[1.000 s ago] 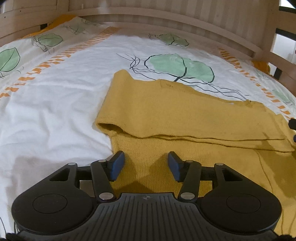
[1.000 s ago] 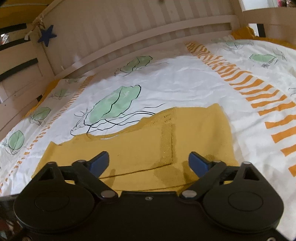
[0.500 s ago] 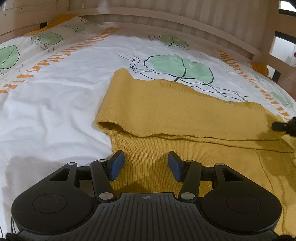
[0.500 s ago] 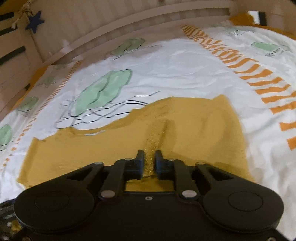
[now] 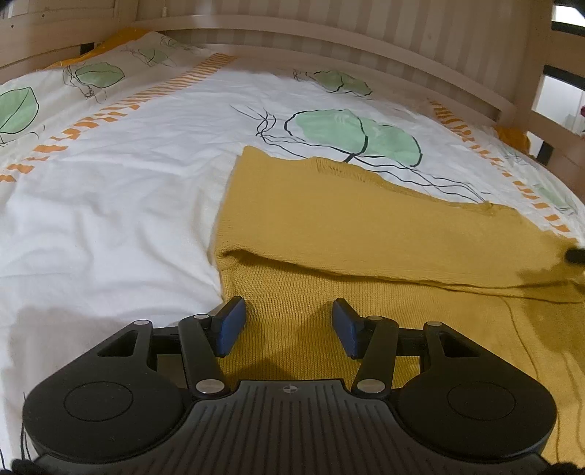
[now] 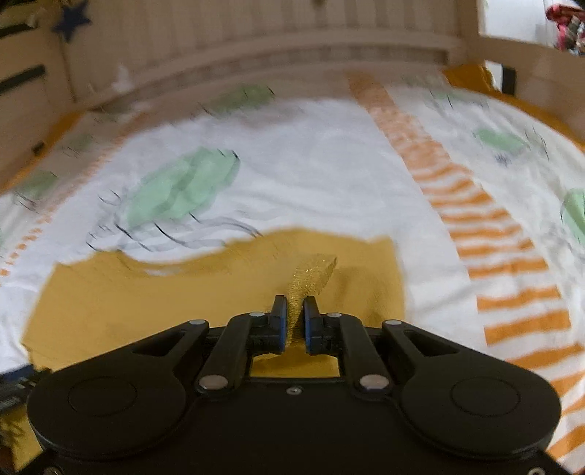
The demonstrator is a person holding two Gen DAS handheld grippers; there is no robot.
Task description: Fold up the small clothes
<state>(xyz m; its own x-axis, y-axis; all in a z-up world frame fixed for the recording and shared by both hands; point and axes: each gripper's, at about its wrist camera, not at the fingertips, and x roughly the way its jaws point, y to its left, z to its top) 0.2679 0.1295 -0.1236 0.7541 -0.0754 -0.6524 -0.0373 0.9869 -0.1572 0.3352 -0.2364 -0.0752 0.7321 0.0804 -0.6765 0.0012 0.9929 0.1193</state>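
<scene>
A mustard-yellow knit garment [image 5: 365, 226] lies on the bed, its far part folded over the near part. My left gripper [image 5: 289, 325] is open and empty, low over the garment's near left corner. In the right wrist view the same garment [image 6: 146, 296] lies flat. My right gripper [image 6: 291, 321] is shut on a glittery strip of the garment [image 6: 310, 277] and lifts it off the rest. The view is blurred. A dark tip of the right gripper [image 5: 576, 254] shows at the right edge of the left wrist view.
The bed has a white cover [image 5: 109, 204] with green leaves and orange stripes. A wooden slatted rail [image 5: 329, 33] runs round the far side and the right. Another yellow cloth [image 5: 515, 137] lies at the far right corner.
My right gripper has shut on the garment's glittery strip and raised it. The left gripper has stayed open in place.
</scene>
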